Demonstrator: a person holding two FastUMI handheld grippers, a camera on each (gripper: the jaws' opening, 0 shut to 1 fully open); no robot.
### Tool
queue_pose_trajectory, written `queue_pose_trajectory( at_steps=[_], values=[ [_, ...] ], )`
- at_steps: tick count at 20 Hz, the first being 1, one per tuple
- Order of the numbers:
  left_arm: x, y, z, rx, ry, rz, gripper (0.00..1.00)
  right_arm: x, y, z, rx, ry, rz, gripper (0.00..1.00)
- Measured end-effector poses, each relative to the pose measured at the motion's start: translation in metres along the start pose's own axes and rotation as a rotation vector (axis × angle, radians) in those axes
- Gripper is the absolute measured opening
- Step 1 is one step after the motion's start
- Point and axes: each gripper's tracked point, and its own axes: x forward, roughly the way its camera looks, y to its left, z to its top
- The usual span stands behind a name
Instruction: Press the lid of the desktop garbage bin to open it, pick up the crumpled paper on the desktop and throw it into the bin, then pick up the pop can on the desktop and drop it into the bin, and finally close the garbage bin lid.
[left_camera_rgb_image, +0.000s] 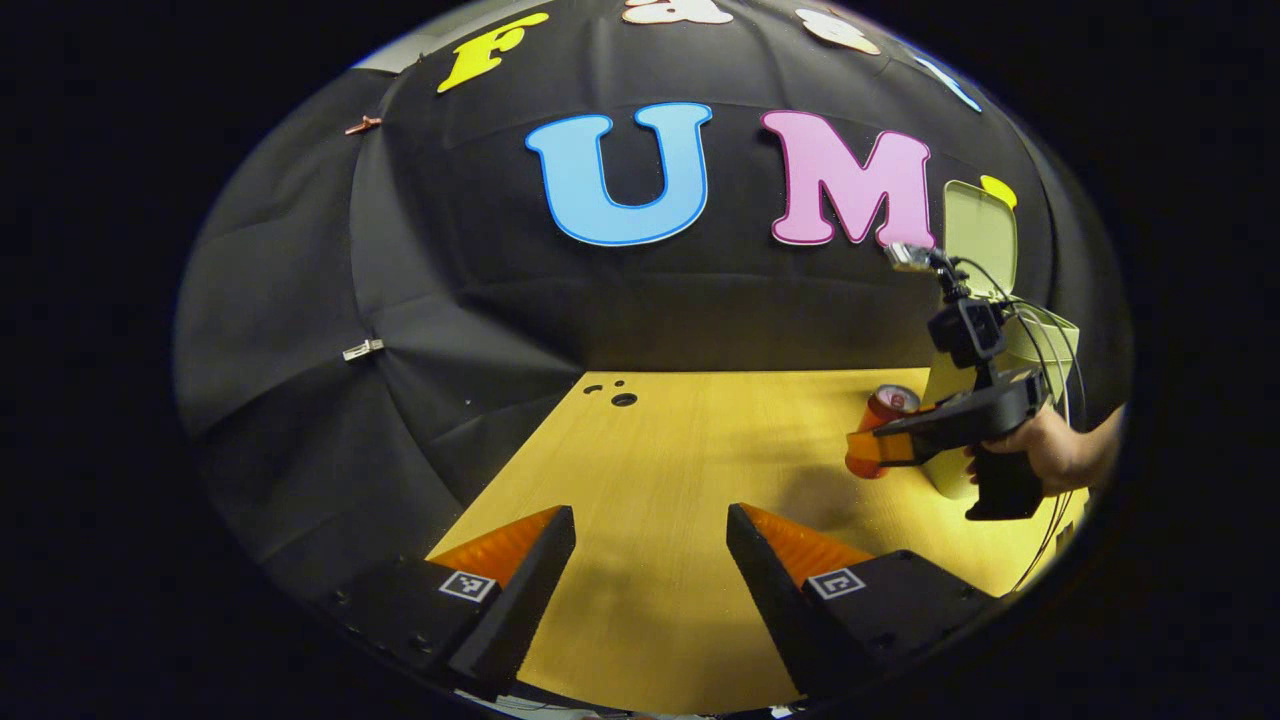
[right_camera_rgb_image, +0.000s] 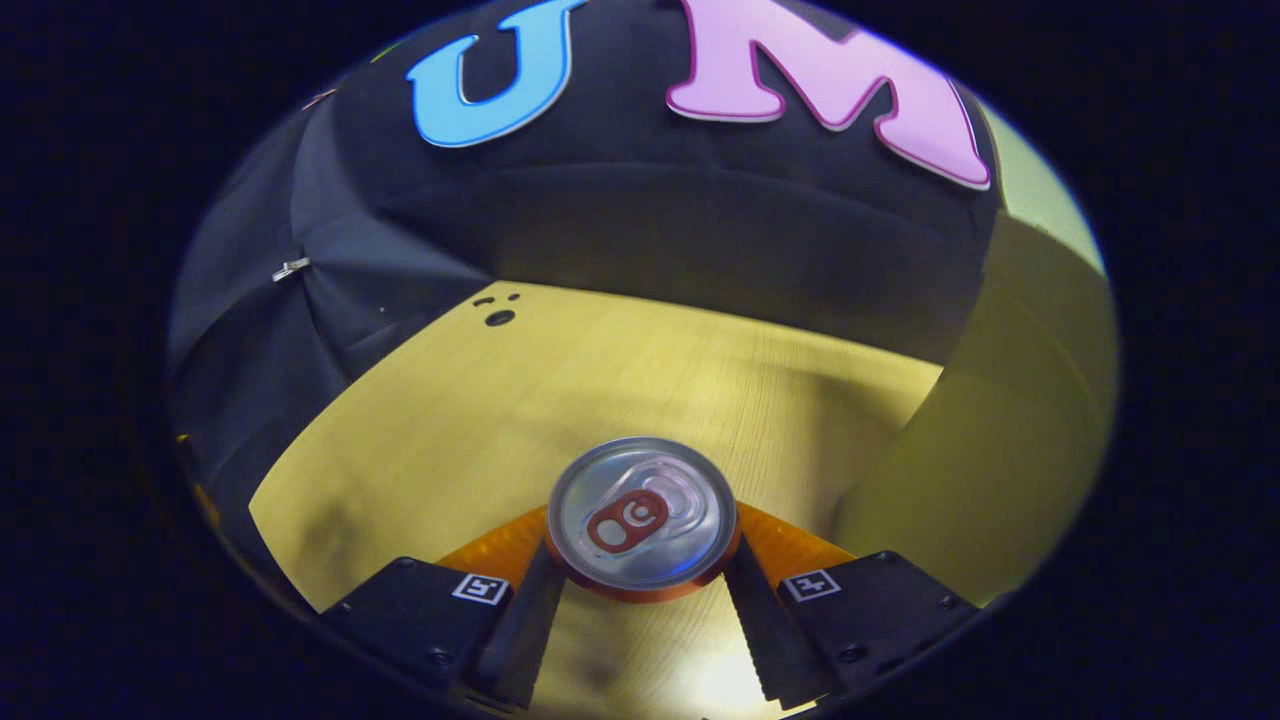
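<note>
Gripping pop can (right_camera_rgb_image: 640, 520) between both fingers, right gripper (right_camera_rgb_image: 640, 585) hung above wooden desktop (right_camera_rgb_image: 620, 390), garbage bin (right_camera_rgb_image: 990, 440) close alongside, lid (left_camera_rgb_image: 980, 232) up. Left gripper (left_camera_rgb_image: 650, 545) spread, holding nothing, open desktop ahead.

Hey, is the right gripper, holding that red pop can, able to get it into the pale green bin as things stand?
Probably yes. The right gripper grips the red pop can between both fingers, lifted beside the pale green plastic bin. The bin's lid stands open, and nothing sits between can and bin.
</note>
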Motion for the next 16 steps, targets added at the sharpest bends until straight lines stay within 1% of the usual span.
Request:
queue_pose_trajectory(
  at_steps=[3, 5, 7, 10, 13, 16],
  values=[
    [0.003, -0.004, -0.012, 0.013, -0.007, -0.043, 0.98, -0.025, 0.012, 0.027, -0.060, -0.054, 0.023, 0.83],
    [0.003, -0.005, -0.020, 0.038, -0.011, -0.075, 0.97, -0.045, 0.011, 0.051, -0.109, -0.110, 0.005, 0.83],
    [0.007, -0.007, -0.026, 0.052, -0.013, -0.116, 0.97, -0.068, 0.009, 0.075, -0.128, -0.161, -0.009, 0.84],
    [0.012, -0.010, -0.032, 0.065, -0.016, -0.171, 0.97, -0.103, -0.002, 0.108, -0.094, -0.223, -0.049, 0.83],
    [0.021, -0.017, -0.033, 0.066, -0.015, -0.215, 0.97, -0.139, -0.025, 0.140, -0.049, -0.289, -0.107, 0.83],
    [0.029, -0.024, -0.030, 0.058, -0.007, -0.232, 0.97, -0.165, -0.055, 0.157, -0.024, -0.330, -0.162, 0.83]
  ],
)
